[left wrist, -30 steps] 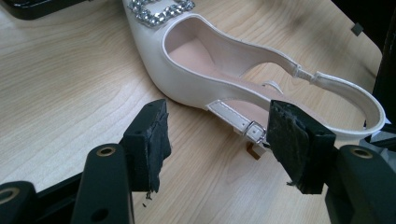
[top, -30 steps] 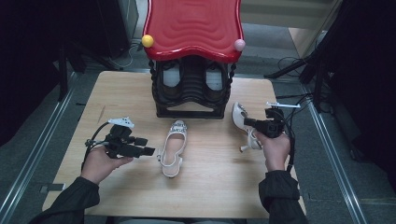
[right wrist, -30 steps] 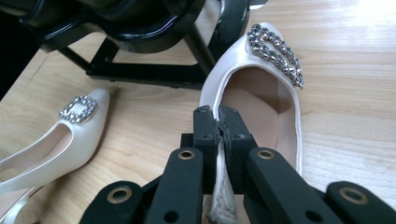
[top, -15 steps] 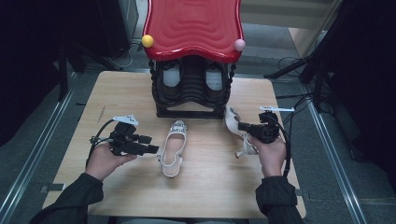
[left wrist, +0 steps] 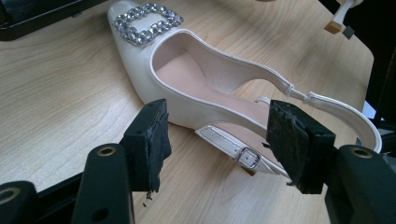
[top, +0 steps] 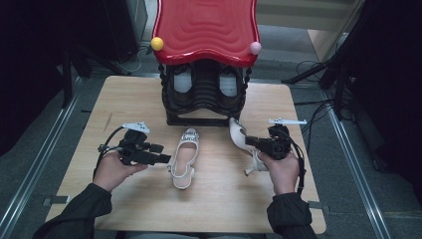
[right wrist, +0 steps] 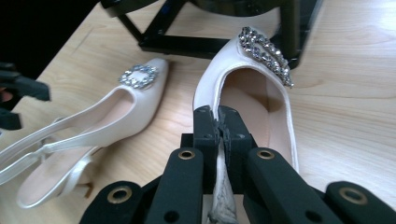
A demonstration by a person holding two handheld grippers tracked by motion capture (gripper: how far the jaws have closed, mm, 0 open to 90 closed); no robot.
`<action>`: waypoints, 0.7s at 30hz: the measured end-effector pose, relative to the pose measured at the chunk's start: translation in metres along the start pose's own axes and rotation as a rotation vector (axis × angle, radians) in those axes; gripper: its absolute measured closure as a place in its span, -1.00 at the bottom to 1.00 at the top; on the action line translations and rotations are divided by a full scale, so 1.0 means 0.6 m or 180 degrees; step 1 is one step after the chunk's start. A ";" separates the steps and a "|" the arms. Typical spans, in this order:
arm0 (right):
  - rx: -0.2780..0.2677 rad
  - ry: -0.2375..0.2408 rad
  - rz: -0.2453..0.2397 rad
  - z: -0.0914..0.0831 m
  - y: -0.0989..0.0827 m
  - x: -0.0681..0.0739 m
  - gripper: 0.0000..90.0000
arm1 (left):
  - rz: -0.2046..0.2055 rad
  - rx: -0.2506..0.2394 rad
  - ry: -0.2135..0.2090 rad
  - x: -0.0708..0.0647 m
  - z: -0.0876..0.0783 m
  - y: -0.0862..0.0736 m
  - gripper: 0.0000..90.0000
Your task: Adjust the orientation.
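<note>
Right hand-held gripper (right wrist: pixel 219 128), held level, jaws clamped on the side wall of one white shoe (right wrist: pixel 252 93), toe toward the black rack (top: pixel 204 94). Left hand-held gripper (left wrist: pixel 219 140), jaws apart, aims at the second shoe (left wrist: pixel 187 79) lying mid-desk (top: pixel 74 149). Two shoes, two grippers.

Dark olive sleeves (top: pixel 79 209), black grippers with brass-ringed screw holes, grey three-cornered plates, black cables

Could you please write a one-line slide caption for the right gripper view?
Right gripper clamps the side wall of a white shoe; its mate lies alongside.
</note>
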State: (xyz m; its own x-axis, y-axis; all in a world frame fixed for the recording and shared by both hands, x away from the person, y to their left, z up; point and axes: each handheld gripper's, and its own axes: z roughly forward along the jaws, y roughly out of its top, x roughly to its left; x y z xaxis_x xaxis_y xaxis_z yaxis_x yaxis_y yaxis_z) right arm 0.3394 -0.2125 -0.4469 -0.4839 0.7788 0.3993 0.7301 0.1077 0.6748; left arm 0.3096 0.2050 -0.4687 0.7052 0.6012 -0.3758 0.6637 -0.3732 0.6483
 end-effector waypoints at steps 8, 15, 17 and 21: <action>0.0107 0.0096 -0.0140 0.021 -0.007 0.038 0.95 | 0.0004 -0.0025 -0.0007 -0.001 0.000 0.000 -0.13; 0.0247 0.0085 -0.0201 0.049 -0.015 0.050 0.96 | -0.0003 -0.0030 -0.0009 -0.001 -0.001 -0.001 -0.12; 0.0291 0.0087 -0.0229 0.057 -0.018 0.053 0.96 | -0.0003 -0.0035 -0.0008 -0.001 -0.001 -0.001 -0.12; 0.0354 0.0138 -0.0286 0.072 -0.023 0.065 0.96 | -0.0006 -0.0038 -0.0002 -0.001 -0.002 -0.001 -0.11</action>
State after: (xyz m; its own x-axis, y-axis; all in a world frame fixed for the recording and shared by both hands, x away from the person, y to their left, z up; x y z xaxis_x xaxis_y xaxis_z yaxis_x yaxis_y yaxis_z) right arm 0.3312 -0.1569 -0.4673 -0.5684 0.7357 0.3683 0.7307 0.2456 0.6370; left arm 0.3084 0.2057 -0.4680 0.7041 0.6014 -0.3775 0.6620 -0.3636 0.6554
